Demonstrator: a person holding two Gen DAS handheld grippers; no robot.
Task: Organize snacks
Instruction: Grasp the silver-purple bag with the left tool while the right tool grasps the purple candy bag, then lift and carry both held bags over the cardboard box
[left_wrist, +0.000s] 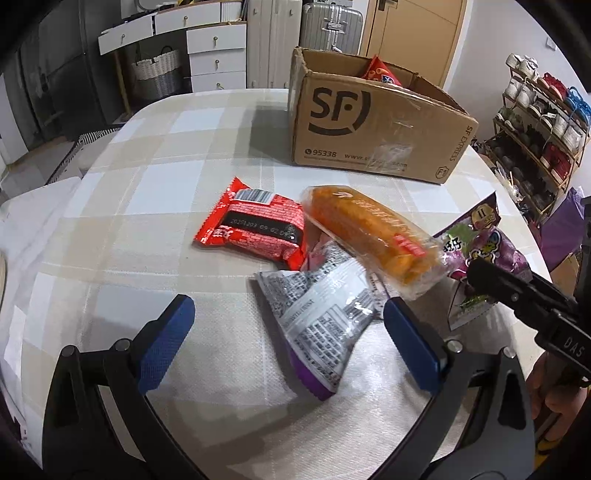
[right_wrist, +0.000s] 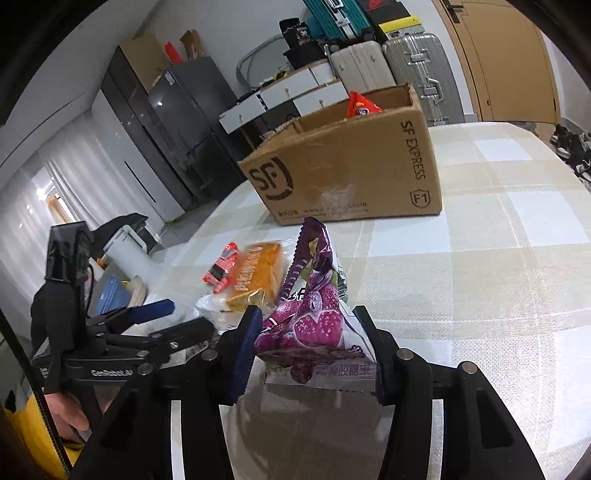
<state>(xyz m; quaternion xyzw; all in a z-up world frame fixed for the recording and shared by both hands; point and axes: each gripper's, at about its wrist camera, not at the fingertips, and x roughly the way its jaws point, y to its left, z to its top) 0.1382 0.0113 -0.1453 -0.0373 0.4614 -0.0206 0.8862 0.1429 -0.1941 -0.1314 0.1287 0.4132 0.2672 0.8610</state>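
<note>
Purple packet (right_wrist: 314, 317) between right claw (right_wrist: 310, 343) pads

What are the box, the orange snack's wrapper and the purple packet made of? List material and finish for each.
Box: corrugated cardboard, matte brown, with frayed cut edges and glossy clear tape.
Orange snack's wrapper: thin clear plastic film, glossy; the contents show through.
Purple packet, clamped in the right gripper: printed plastic film, probably foil-lined, shiny, crinkled, with a serrated edge.
</note>
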